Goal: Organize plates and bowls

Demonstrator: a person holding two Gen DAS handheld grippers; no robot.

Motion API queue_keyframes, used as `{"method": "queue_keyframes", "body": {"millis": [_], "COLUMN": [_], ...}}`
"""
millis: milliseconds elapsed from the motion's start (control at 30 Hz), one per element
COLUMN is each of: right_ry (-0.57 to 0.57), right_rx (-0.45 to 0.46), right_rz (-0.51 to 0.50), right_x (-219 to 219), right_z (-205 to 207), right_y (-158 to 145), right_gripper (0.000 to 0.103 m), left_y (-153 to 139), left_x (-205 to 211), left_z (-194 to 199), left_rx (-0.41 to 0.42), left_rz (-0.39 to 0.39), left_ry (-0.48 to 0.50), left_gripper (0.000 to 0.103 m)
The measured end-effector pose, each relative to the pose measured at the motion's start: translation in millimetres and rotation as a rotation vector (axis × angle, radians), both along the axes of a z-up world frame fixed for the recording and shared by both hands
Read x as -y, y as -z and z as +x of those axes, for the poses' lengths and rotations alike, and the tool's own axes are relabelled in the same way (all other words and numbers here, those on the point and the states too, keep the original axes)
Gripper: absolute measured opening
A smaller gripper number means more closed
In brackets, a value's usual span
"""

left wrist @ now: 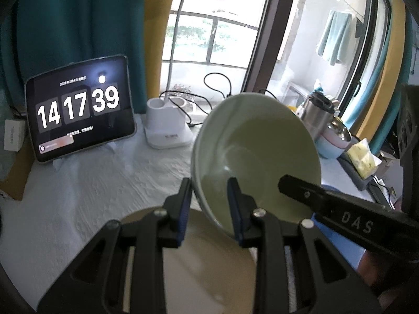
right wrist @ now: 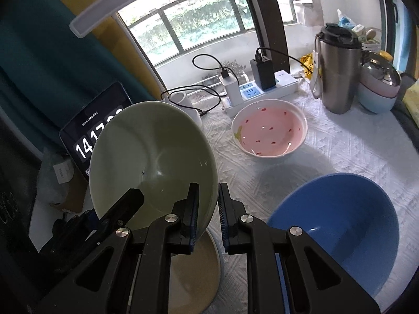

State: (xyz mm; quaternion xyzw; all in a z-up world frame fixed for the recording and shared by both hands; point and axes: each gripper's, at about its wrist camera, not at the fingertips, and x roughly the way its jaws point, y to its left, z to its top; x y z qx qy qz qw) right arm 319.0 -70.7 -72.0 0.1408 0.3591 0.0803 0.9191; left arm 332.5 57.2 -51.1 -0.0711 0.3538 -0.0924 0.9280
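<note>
Bowl-stacking seems to be the step in hand, judging by how the green bowl (right wrist: 153, 162) is carried: tipped up on edge and clear of the desk (right wrist: 327, 151), its rim pinched from two sides. The right gripper (right wrist: 208, 206) has its jaws clenched on the rim, one pad inside the bowl and one outside, and the left gripper (left wrist: 209, 204) grips the opposite stretch of rim the same way, its jaws a little wider but straddling the wall. Two grips on a wide, smooth bowl probably keep it from swinging or slipping out. Directly beneath both sets of jaws lies a beige plate (left wrist: 209, 261), flat on the white cloth, so the bowl hangs just above it. To the right of the right jaws sits a blue bowl (right wrist: 340, 222), near and empty; beyond those jaws, further off, stands a pink bowl (right wrist: 269, 133) with red flecks. Either looks like a fair nesting target, though which is meant I cannot tell. Well beyond the left jaws, a tablet (left wrist: 78, 110) showing a clock leans at the desk's back edge, out of the way.
</note>
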Motion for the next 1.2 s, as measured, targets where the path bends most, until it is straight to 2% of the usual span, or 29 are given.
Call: {"method": "queue_keyframes", "body": {"millis": [700,1200], "right_ry": [0.025,0.072], "right_rx": [0.037,0.024], "right_rz": [0.027,0.046], "right_x": [32,84], "right_z": [-41,-72], "right_y": [-5,10], "right_gripper": [0.016,0.016], "left_y": [-12,-11], "left_x": [32,89], "left_z": [-33,-55], "left_rx": [0.016,0.002], "left_rz": [0.018,0.046], "left_ry": [0.038,0.112], "left_gripper": [0.028,0.029]}}
